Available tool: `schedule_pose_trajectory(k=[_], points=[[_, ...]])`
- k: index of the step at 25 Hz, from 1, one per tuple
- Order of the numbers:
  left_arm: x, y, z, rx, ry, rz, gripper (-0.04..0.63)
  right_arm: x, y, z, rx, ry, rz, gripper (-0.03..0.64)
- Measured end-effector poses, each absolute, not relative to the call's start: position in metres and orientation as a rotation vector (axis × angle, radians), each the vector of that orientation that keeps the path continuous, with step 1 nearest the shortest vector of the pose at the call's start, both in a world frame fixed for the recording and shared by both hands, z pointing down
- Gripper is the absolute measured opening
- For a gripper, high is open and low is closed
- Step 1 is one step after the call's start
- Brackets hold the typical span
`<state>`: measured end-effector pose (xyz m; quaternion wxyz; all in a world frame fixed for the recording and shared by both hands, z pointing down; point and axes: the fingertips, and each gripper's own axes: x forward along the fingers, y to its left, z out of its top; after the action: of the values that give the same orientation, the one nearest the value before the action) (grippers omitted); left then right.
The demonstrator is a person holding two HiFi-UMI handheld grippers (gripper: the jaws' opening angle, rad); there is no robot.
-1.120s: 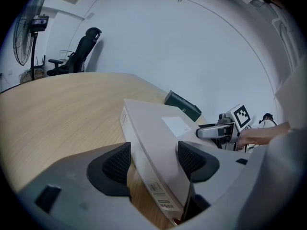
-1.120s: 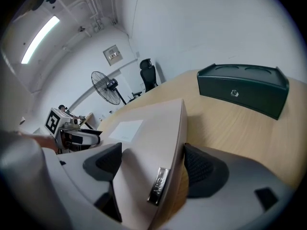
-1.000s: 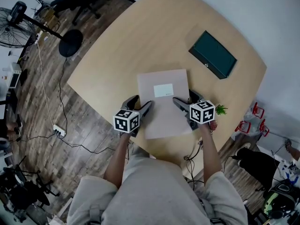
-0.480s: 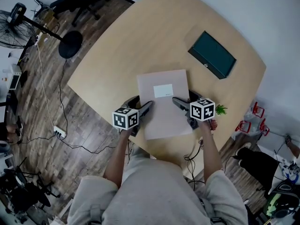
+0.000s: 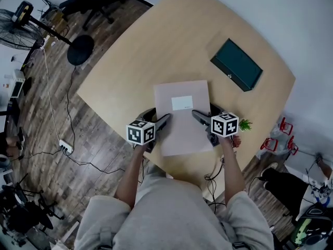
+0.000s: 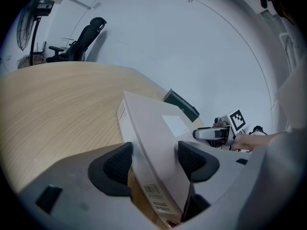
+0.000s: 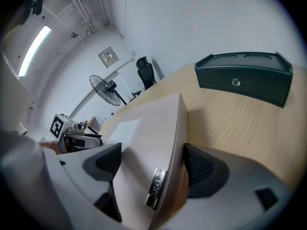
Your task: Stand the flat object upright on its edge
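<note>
The flat pale grey-pink cardboard box (image 5: 182, 116) sits low in the centre of the head view, over the near part of the light wooden table (image 5: 156, 51), and we hold it by both side edges. Our left gripper (image 5: 157, 116) has its two dark pads closed onto the box's left edge: in the left gripper view one pad (image 6: 117, 164) presses the narrow side wall with its barcode sticker, the other (image 6: 192, 159) the broad top face. Our right gripper (image 5: 204, 112) clamps the opposite edge the same way, with one pad on each side of the box. We cannot tell whether the box's underside rests fully on the table. A white rectangular label (image 5: 181, 102) lies on the top face, toward the far end. Further up and right, well apart from the box, a dark green closed case (image 5: 237, 64) lies flat on the table.
</note>
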<state>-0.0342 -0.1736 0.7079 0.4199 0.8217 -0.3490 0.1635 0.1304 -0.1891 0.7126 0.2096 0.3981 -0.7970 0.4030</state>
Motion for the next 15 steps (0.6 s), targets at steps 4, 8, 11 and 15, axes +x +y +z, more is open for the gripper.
schedule_pose_trajectory(k=[4, 8, 11, 15], points=[[-0.039, -0.172, 0.703, 2.061, -0.882, 0.407, 0.288, 0.126, -0.188, 0.707, 1.106, -2.222, 1.096, 0.410], [-0.046, -0.172, 0.697, 2.076, -0.893, 0.396, 0.288, 0.118, -0.189, 0.698, 1.106, -2.229, 1.066, 0.407], [-0.047, -0.172, 0.692, 2.090, -0.893, 0.396, 0.288, 0.117, -0.189, 0.691, 1.125, -2.237, 1.044, 0.403], [-0.048, -0.175, 0.679, 2.120, -0.901, 0.395, 0.288, 0.115, -0.189, 0.677, 1.164, -2.257, 1.011, 0.400]])
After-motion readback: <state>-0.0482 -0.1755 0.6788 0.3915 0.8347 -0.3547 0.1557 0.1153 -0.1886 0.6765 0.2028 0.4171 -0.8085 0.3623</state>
